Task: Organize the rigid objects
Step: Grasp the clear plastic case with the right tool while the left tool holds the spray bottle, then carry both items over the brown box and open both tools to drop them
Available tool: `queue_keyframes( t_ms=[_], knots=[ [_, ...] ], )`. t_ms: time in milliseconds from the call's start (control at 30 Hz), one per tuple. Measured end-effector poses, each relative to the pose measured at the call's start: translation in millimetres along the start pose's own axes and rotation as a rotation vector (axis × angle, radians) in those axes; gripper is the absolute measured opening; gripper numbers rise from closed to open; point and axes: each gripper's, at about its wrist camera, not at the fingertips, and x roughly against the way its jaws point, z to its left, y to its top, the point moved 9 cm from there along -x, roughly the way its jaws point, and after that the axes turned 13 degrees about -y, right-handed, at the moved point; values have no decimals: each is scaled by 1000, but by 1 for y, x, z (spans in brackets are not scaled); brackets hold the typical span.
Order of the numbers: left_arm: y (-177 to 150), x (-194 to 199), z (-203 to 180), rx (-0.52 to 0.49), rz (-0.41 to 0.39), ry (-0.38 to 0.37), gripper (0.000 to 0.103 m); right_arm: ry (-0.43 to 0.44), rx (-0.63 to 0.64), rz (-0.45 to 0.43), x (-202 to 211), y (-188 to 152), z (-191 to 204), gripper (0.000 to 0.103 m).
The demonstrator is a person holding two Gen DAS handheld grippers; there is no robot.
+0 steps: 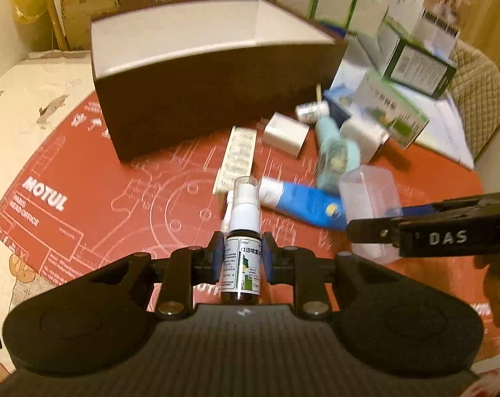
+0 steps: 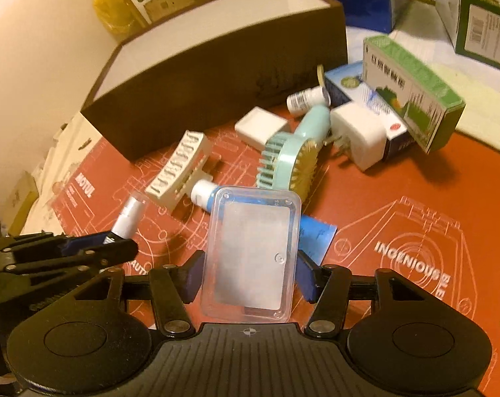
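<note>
My left gripper [image 1: 242, 256] is shut on a small brown spray bottle [image 1: 241, 248] with a white nozzle and clear cap, held upright above the red mat; the bottle also shows in the right wrist view [image 2: 128, 216]. My right gripper [image 2: 248, 273] is shut on a clear plastic box [image 2: 250, 253], which shows in the left wrist view [image 1: 369, 198] too. The dark brown open box [image 1: 197, 86] with a white inside stands beyond, also in the right wrist view [image 2: 217, 63].
On the red mat [image 2: 415, 215] lie a white comb-like piece [image 2: 179, 168], a blue tube [image 1: 303, 203], a mint brush [image 2: 289, 155], a white square block [image 2: 261, 125], a small vial [image 2: 306, 99], a white adapter [image 2: 359, 137] and a green carton [image 2: 412, 89]. Cartons stack at the back right.
</note>
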Motion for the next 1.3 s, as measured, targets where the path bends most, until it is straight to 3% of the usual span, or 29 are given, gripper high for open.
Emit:
queue_keyframes(
  t_ms=[300, 767, 1000, 1300],
  knots=[
    [61, 20, -6, -44, -99, -20, 20, 24, 7, -92, 21, 42, 6, 54],
    [191, -2, 37, -113, -192, -40, 20, 23, 41, -255, 13, 184, 40, 54],
    [218, -35, 78, -85, -151, -16, 20, -4, 56, -237, -29, 230, 61, 54],
    [204, -85, 117, -8, -22, -22, 20, -74, 97, -131, -97, 242, 59, 54]
  ],
)
